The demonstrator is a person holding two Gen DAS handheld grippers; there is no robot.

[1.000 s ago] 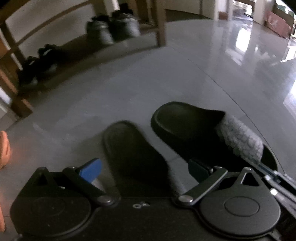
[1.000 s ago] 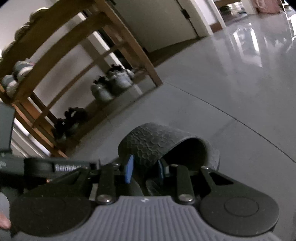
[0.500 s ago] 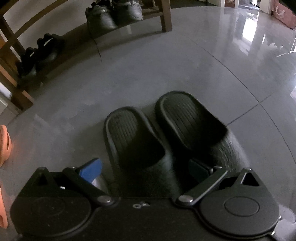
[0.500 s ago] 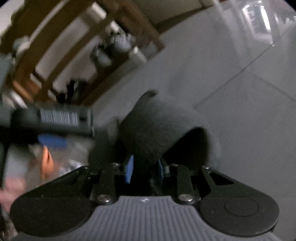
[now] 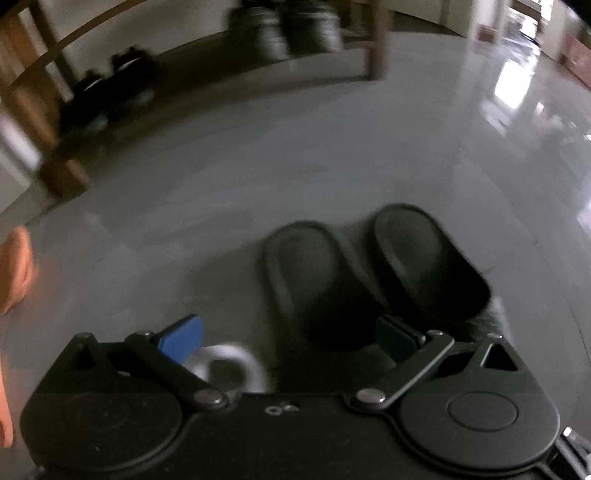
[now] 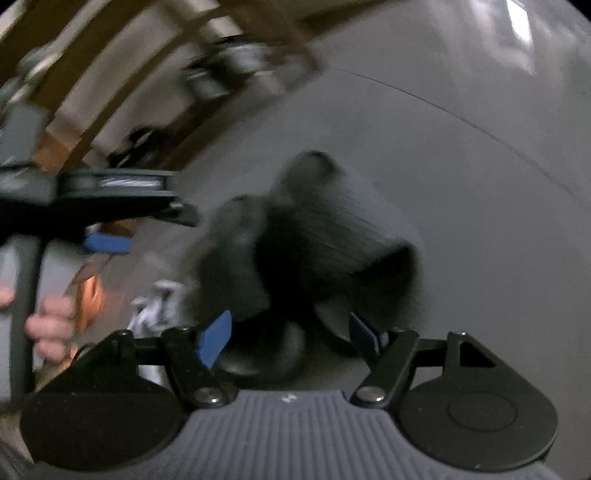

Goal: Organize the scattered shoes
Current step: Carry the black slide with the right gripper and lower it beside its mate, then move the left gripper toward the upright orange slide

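Left wrist view shows you two black rubber slide sandals, the left slide (image 5: 314,280) and the right slide (image 5: 424,258), side by side on the glossy grey floor (image 5: 258,166). Your left hand-held gripper (image 5: 288,336) stands wide open, empty, beside the left slide's strap end. Beyond, a wooden shoe rack (image 5: 376,44) carries dark sneakers (image 5: 110,92) and grey shoes (image 5: 288,33) on its bottom shelf; an orange shoe (image 5: 14,269) sits at the left edge. In the blurred right wrist view your right hand-held gripper (image 6: 288,336) is opening, its pads clear of the slides (image 6: 314,236) ahead. Your left hand (image 6: 51,325) and its gripper crowd the left.
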